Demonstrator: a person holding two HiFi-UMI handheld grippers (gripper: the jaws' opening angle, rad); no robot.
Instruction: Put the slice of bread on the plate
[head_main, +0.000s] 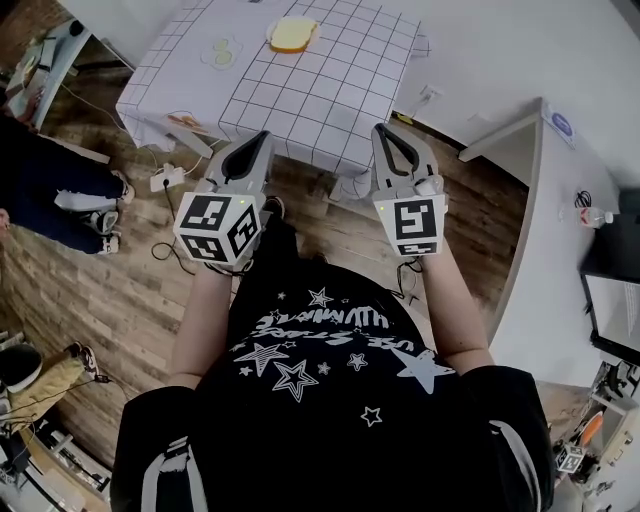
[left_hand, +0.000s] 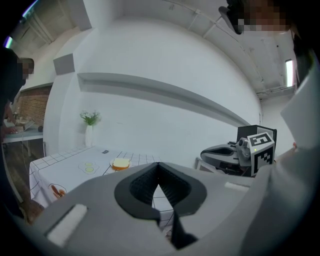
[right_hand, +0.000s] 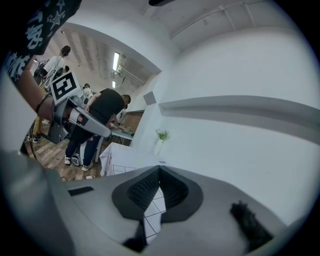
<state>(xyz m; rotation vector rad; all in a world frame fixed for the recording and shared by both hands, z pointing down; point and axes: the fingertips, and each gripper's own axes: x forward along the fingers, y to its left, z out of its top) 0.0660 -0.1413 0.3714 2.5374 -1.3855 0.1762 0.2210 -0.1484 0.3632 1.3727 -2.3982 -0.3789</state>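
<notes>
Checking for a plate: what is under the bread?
An orange-yellow edge shows round the underside of the bread, too small to tell crust from plate. Beneath lies the checked cloth. Whatever the bread covers is hidden.

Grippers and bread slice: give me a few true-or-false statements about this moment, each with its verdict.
1. The left gripper and the right gripper both have their jaws shut with nothing between them. True.
2. The pale slice of bread with a brown crust is held in the right gripper. False: it lies on the table with the white grid-patterned cloth, apart from both grippers.
3. The floor is grey carpet. False: it is wooden planks.
4. A white vase with green sprigs shows at the table's far end in the left gripper view. True.
</notes>
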